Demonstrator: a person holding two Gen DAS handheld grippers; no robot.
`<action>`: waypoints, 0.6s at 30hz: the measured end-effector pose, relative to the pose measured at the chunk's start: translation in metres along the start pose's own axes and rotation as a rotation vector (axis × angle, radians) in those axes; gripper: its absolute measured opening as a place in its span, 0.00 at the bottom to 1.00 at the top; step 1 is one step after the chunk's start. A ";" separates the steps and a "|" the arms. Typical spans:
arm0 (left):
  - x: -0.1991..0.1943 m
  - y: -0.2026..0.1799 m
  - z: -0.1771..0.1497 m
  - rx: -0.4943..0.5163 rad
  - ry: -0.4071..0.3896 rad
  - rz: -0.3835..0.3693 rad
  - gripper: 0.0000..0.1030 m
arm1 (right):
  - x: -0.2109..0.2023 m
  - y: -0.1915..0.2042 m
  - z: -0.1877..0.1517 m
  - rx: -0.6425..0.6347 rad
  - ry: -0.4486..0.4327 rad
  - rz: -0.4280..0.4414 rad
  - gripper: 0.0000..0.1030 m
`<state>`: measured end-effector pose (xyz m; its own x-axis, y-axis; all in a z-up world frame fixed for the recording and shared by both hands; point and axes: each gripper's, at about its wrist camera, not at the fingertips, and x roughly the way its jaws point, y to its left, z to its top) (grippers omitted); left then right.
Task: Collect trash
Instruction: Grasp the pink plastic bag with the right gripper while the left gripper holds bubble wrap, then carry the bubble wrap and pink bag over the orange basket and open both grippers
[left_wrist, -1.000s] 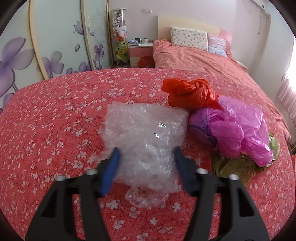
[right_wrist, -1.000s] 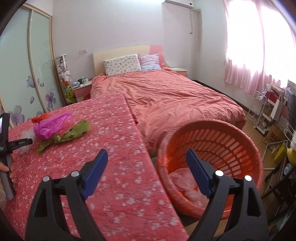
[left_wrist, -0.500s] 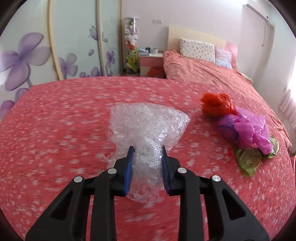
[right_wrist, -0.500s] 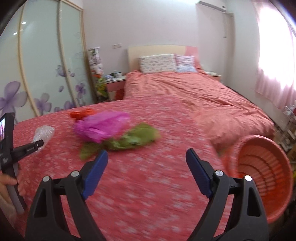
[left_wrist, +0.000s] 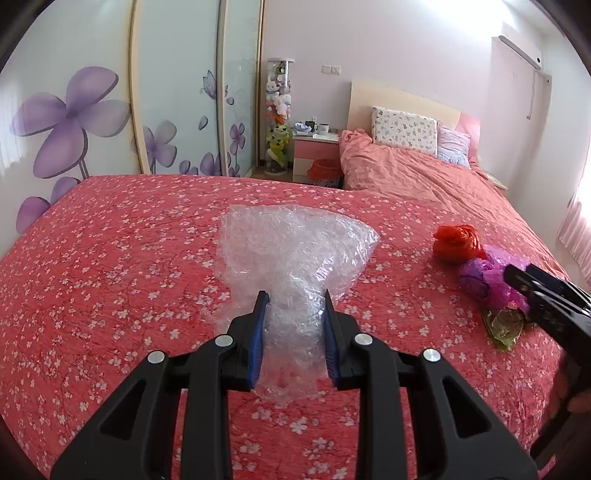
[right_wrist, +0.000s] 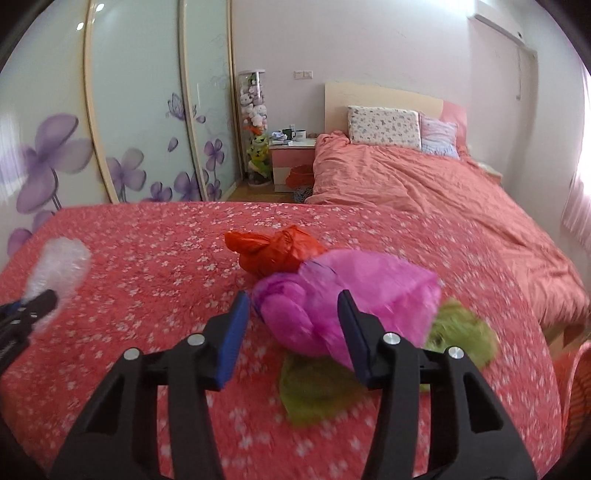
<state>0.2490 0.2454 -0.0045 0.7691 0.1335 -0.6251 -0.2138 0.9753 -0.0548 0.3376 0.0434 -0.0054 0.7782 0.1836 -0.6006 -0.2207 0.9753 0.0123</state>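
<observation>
Nothing is showing up as readable text, a label, a brand, a number or a sign in either wrist view. The two mugs (left_wrist: 318, 127) sitting on the nightstand (left_wrist: 316, 155) are looking too small for any print on them to be made out, and the white plate on the wall (left_wrist: 331, 68) above is appearing blank. The wardrobe doors (right_wrist: 147, 122) are carrying only purple flower pictures, the cloth on the bench (left_wrist: 110, 266) is showing only small white blossoms, and the pillow (right_wrist: 384, 125) is showing only a small pattern, with no lettering.
</observation>
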 end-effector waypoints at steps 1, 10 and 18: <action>0.000 0.001 -0.001 0.000 0.001 0.001 0.27 | 0.005 0.004 0.000 -0.015 0.006 -0.009 0.48; 0.001 0.000 -0.006 0.005 0.017 -0.003 0.27 | 0.020 0.005 -0.006 -0.083 0.079 -0.090 0.16; -0.019 -0.013 -0.001 0.023 0.001 -0.033 0.27 | -0.061 -0.023 0.000 -0.010 -0.048 -0.028 0.15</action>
<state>0.2366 0.2302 0.0067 0.7748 0.1013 -0.6240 -0.1746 0.9830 -0.0572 0.2948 0.0100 0.0309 0.8112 0.1621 -0.5618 -0.2041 0.9789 -0.0123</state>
